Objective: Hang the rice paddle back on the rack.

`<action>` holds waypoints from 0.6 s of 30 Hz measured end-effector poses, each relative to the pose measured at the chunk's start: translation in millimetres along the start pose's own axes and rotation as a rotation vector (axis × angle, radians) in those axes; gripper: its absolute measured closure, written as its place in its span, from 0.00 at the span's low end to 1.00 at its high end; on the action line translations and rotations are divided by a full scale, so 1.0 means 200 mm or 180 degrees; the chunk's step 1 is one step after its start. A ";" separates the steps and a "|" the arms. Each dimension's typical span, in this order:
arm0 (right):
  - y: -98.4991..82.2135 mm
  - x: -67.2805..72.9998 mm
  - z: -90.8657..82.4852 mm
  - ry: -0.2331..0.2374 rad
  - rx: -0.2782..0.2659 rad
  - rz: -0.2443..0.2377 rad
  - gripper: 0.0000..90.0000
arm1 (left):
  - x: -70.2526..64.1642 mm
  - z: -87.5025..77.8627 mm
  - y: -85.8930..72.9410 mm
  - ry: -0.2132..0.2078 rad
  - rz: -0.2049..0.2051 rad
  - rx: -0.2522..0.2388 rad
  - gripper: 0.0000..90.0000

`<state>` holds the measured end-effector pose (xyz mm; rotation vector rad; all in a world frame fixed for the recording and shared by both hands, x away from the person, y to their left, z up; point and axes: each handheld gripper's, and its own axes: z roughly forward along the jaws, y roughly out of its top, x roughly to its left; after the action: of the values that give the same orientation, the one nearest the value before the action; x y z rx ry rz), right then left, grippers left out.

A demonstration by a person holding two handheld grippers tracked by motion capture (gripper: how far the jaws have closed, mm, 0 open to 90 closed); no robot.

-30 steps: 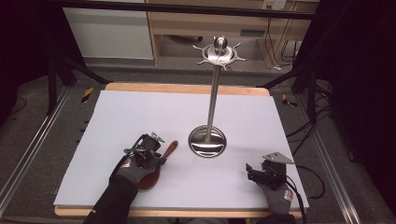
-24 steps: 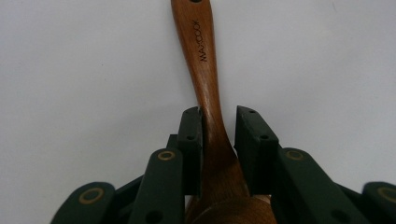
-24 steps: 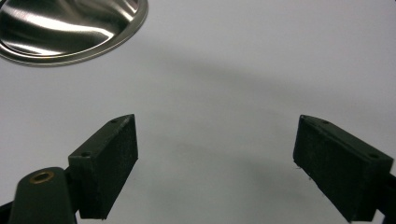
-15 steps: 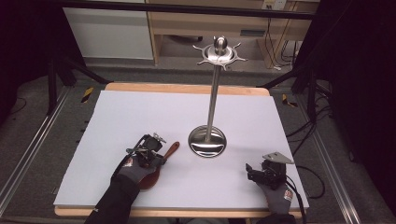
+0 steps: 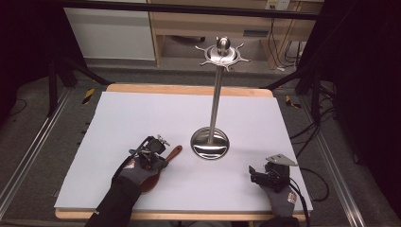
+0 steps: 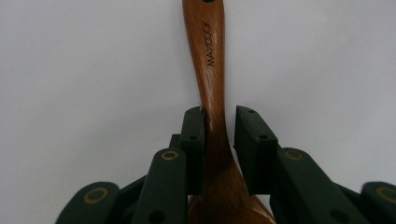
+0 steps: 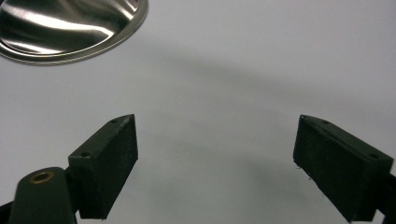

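A brown wooden spoon [image 5: 173, 152] lies on the white table sheet [image 5: 142, 118], left of a steel stand. My left gripper [image 5: 160, 161] is down over it. In the left gripper view the spoon's handle [image 6: 208, 60] runs up between the jaws of the left gripper [image 6: 218, 126]. The left pad [image 6: 194, 135] touches the wood, while a thin gap shows at the right pad [image 6: 250, 140]. These jaws have just been opening a little. My right gripper [image 5: 254, 173] rests on the sheet at the front right. The right gripper [image 7: 215, 154] stands open wide, with bare sheet between its pads.
A tall steel utensil stand [image 5: 216, 99] rises from a round base [image 5: 210, 144] mid-table, with hook arms at its top [image 5: 222, 53]. The base's rim [image 7: 70, 28] shows in the right gripper view. Cabinets and cables lie beyond the table's far edge.
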<state>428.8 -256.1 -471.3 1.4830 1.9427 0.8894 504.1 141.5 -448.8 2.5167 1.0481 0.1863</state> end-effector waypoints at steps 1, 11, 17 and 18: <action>0.00 0.00 0.00 0.0003 0.0004 0.0001 0.16 | 0.00 0.00 0.00 0.0034 0.0007 0.0028 0.80; 0.00 0.00 0.00 -0.0002 0.0004 -0.0011 0.16 | -0.03 0.02 0.03 0.0143 0.0063 0.0155 0.83; 0.00 0.00 0.00 0.0004 0.0015 -0.0004 0.16 | -0.04 0.03 0.05 0.0177 0.0082 0.0249 0.85; 0.00 0.00 0.00 0.0003 0.0017 0.0000 0.16 | -0.04 0.03 0.06 0.0159 0.0074 0.0253 0.85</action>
<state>429.3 -255.9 -471.7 1.4860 1.9472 0.8855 507.2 127.2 -448.6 2.6087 1.0658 0.2195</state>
